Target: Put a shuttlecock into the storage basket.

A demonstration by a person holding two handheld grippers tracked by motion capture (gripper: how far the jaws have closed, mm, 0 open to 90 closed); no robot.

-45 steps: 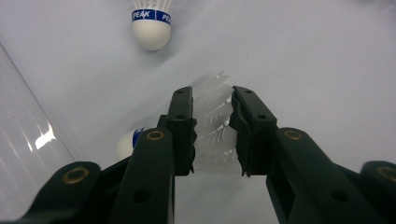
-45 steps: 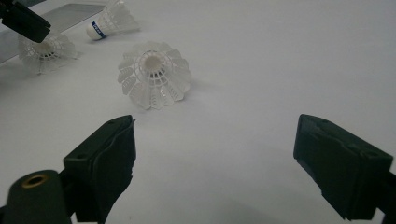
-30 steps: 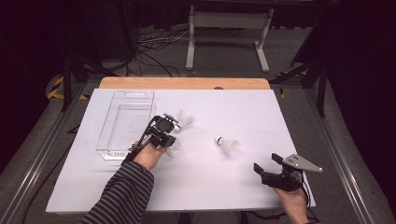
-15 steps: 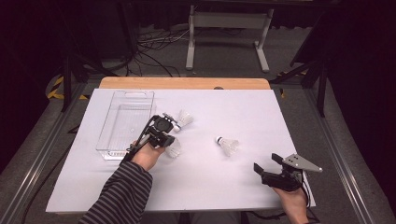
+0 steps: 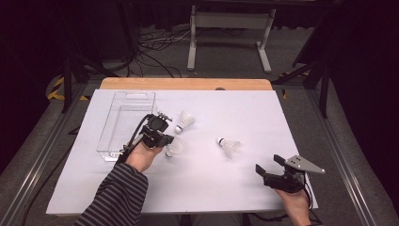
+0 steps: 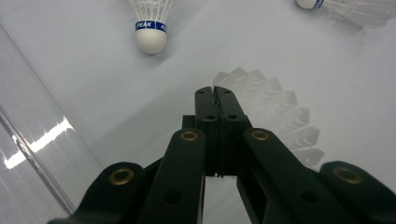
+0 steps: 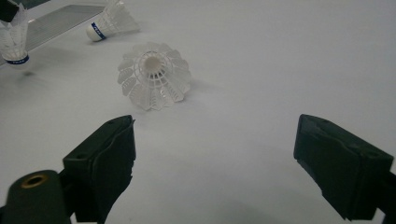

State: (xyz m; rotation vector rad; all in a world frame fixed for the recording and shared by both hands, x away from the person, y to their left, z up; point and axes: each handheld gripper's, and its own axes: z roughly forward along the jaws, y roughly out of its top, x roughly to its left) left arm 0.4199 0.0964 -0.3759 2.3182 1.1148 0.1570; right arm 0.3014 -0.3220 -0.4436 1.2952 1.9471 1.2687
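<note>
With its jaws pinched tight on the feather skirt of 1 white shuttlecock [image 5: 175,146] just above the white tabletop [image 5: 244,188], the left gripper [image 5: 162,136] should lift gently toward the clear plastic bin [image 5: 123,123], while the right gripper [image 5: 268,174] rests wide open, empty.

I'm working at a white-topped table [image 5: 244,188] w/ wooden far edge; grey floor [image 5: 226,56], tangled cables [image 5: 155,47], a metal stand [image 5: 229,28] sitting beyond, bkgd dark.
</note>
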